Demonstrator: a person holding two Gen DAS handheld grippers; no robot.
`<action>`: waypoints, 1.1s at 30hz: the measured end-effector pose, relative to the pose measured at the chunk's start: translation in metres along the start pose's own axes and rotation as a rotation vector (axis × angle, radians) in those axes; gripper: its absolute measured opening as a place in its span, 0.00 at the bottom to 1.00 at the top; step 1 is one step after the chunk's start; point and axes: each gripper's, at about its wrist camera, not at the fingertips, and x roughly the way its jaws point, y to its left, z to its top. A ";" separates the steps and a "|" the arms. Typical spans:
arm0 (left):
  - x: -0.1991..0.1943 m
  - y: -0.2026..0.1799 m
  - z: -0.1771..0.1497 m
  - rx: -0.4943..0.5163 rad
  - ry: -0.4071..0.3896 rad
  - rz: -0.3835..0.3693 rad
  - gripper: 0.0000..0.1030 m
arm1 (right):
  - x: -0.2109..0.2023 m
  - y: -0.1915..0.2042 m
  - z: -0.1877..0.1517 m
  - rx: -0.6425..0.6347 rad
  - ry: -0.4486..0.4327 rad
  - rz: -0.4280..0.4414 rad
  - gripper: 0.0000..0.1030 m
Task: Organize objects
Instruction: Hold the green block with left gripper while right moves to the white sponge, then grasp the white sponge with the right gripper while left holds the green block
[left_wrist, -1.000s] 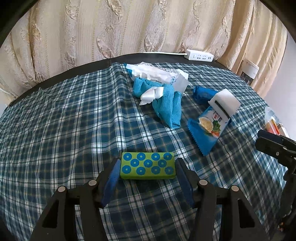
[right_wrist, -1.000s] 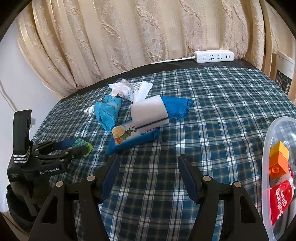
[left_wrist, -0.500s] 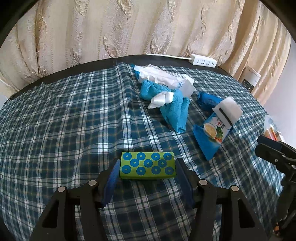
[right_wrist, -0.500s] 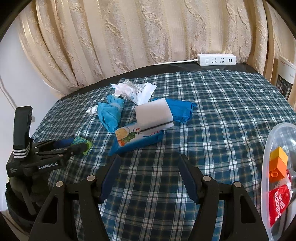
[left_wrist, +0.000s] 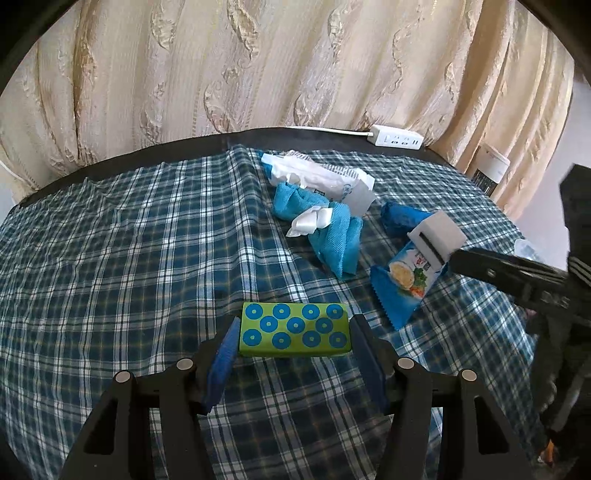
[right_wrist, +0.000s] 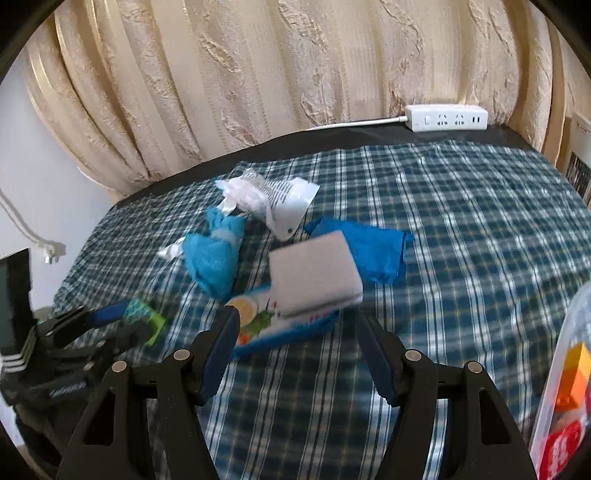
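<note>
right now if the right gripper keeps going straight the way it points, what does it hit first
Most likely the snack packet lying just past the right gripper, with the white sponge resting on top of it; depth is hard to judge here.

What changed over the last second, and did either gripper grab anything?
The right gripper moved in toward the white sponge and snack packet, jaws open, nothing gripped. The left gripper stayed clamped on the green block. The towel didn't move.

Left tongs (left_wrist: 293, 345) clamp green dotted block (left_wrist: 294, 329) over plaid cloth (left_wrist: 129, 266).
</note>
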 end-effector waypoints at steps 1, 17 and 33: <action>0.000 -0.001 0.000 0.001 -0.001 -0.001 0.61 | 0.001 0.001 0.002 -0.012 -0.009 -0.022 0.64; 0.002 -0.006 -0.002 0.023 0.006 -0.017 0.61 | 0.033 0.002 0.019 -0.051 -0.008 -0.077 0.70; -0.001 -0.011 -0.002 0.031 0.007 -0.022 0.61 | 0.012 0.007 0.006 -0.076 -0.043 -0.070 0.52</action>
